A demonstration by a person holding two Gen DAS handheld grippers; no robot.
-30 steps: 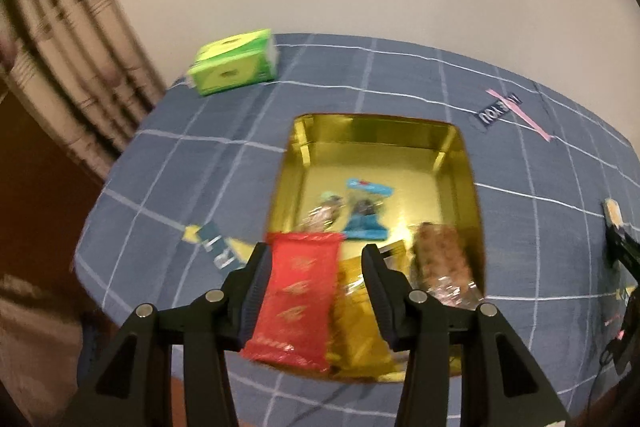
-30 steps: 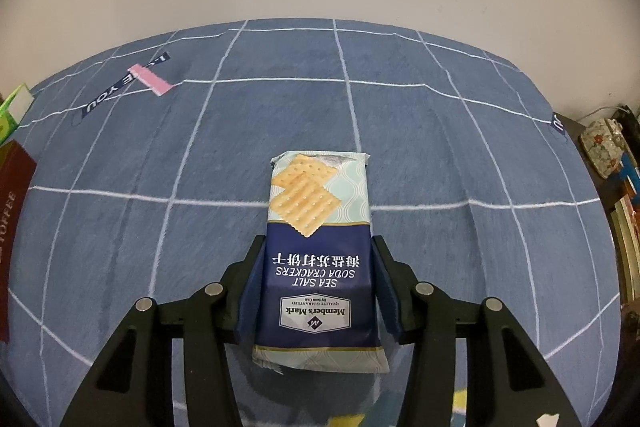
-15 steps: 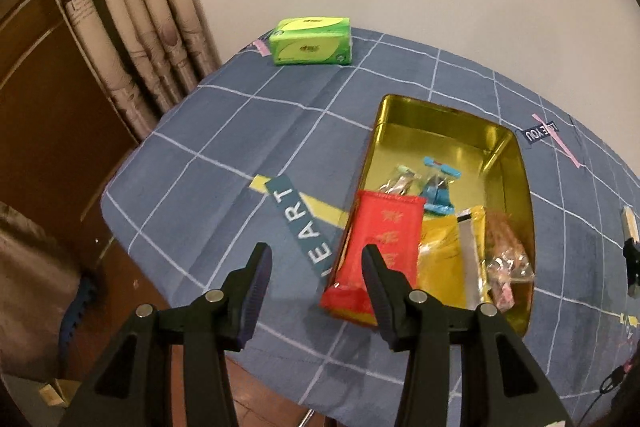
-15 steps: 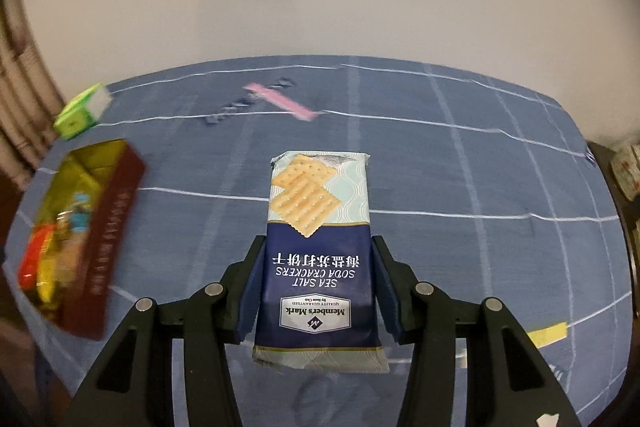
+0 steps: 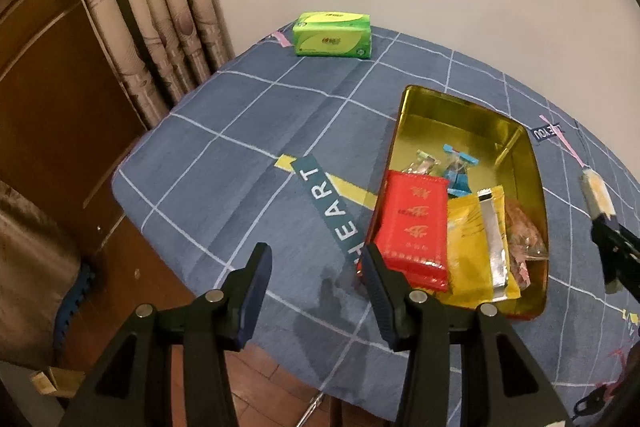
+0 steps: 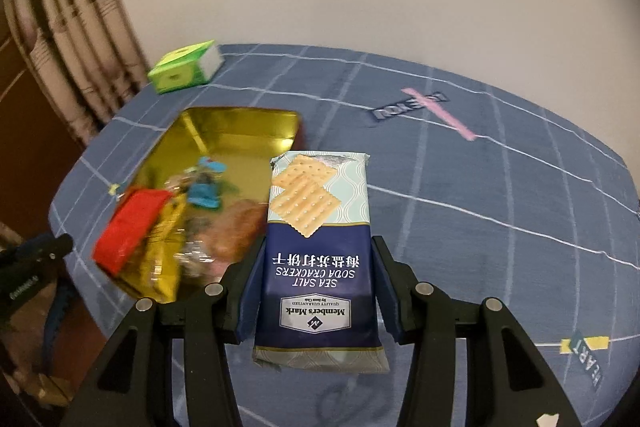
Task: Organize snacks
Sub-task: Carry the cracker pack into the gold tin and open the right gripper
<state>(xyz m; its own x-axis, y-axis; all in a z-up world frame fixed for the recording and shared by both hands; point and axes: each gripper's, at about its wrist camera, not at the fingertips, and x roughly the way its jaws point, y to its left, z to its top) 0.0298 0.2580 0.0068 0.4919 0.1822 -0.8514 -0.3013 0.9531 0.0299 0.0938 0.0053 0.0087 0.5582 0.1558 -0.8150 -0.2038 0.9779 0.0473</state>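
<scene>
A gold tin tray [image 5: 412, 111] on the blue checked tablecloth holds a red packet [image 5: 414, 223], a yellow packet [image 5: 476, 239], a clear bag of brown snacks [image 5: 524, 235] and small wrapped candies [image 5: 456, 167]. My left gripper [image 5: 316, 263] is open and empty, near the table's front edge, left of the tray. My right gripper [image 6: 316, 267] is shut on a blue and white soda cracker packet [image 6: 318, 227], held above the table just right of the tray [image 6: 240, 123]. The right gripper's tip with the packet shows at the left wrist view's right edge [image 5: 600, 203].
A green tissue pack [image 5: 332, 35] lies at the table's far left corner; it also shows in the right wrist view [image 6: 184, 71]. Curtains [image 5: 152, 7] and a wooden panel stand left of the table. The table edge drops off just below my left gripper.
My left gripper let go of the red packet, which now lies in the tray, and drew back to the left. My right gripper swung left toward the tray with the cracker packet.
</scene>
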